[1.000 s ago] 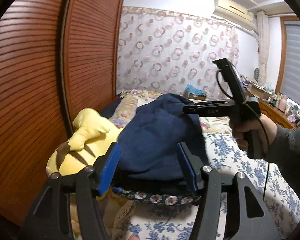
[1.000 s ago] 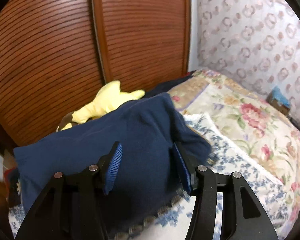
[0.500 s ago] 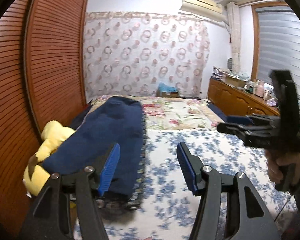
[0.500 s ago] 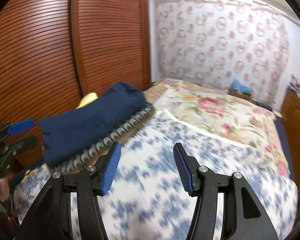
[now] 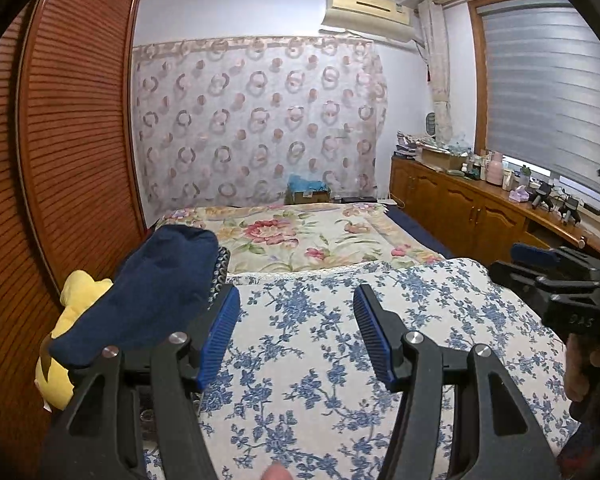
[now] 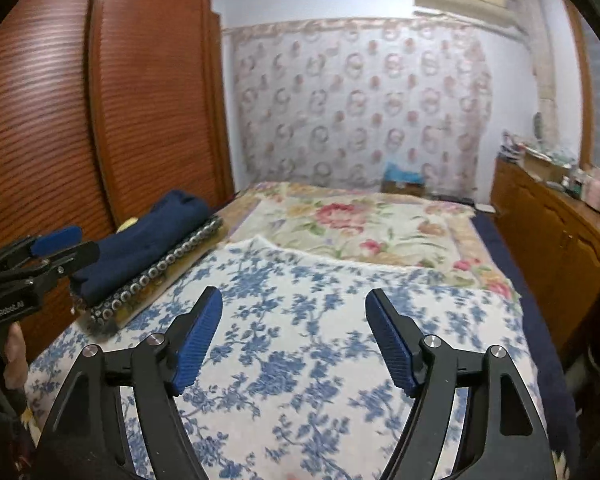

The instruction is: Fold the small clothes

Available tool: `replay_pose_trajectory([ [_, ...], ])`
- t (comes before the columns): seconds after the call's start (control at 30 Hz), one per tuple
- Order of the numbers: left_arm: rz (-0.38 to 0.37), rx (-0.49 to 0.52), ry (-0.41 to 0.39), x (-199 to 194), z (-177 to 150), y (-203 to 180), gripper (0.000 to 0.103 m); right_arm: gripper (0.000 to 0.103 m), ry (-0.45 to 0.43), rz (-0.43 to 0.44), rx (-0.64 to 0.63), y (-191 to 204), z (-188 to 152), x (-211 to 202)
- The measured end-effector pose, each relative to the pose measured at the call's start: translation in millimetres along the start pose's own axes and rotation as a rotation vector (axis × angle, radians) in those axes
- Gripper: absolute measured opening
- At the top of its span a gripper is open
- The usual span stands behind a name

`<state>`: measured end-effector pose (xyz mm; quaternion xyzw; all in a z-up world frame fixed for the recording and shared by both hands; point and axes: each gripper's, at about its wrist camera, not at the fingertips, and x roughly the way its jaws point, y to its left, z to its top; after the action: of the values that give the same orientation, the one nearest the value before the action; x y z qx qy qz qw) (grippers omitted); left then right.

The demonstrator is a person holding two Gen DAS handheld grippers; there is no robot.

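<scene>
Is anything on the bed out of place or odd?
Nothing is spilled or damaged. The folded navy garment lies on a patterned cloth at the bed's left edge, and a yellow plush toy is squeezed between it and the wooden doors.

dim, fisheye-warped, slight motion blur

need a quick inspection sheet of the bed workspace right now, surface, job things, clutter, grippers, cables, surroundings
surface: bed with a blue-flowered white cover; rose-patterned quilt beyond it.
job's things: folded navy blue garment on a ring-patterned cloth at the bed's left edge.
clutter: yellow plush toy beside the garment, against the wardrobe.
grippers: left gripper open, nothing between its jaws; right gripper empty, its jaws have just been opening.
cables: nothing seen.
surroundings: slatted wooden wardrobe, ring-print curtain, air conditioner, wooden cabinet crowded with small items under a blinded window.
</scene>
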<state>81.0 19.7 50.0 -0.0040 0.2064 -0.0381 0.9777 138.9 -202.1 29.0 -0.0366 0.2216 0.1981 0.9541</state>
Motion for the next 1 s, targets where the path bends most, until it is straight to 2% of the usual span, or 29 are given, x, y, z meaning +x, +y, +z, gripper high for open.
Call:
replay_pose_trajectory([
  [0.3, 0.006, -0.005, 0.0, -13.4, 4.0, -15.8, 0.059, 0.076, -0.082, -0.069, 0.037, -13.3, -1.2, -48.4],
  [1.0, 0.031, -0.018, -0.003, -15.0, 3.0, -14.1, 0.059, 0.076, -0.084, -0.082, 0.059, -20.4, -8.9, -54.0],
])
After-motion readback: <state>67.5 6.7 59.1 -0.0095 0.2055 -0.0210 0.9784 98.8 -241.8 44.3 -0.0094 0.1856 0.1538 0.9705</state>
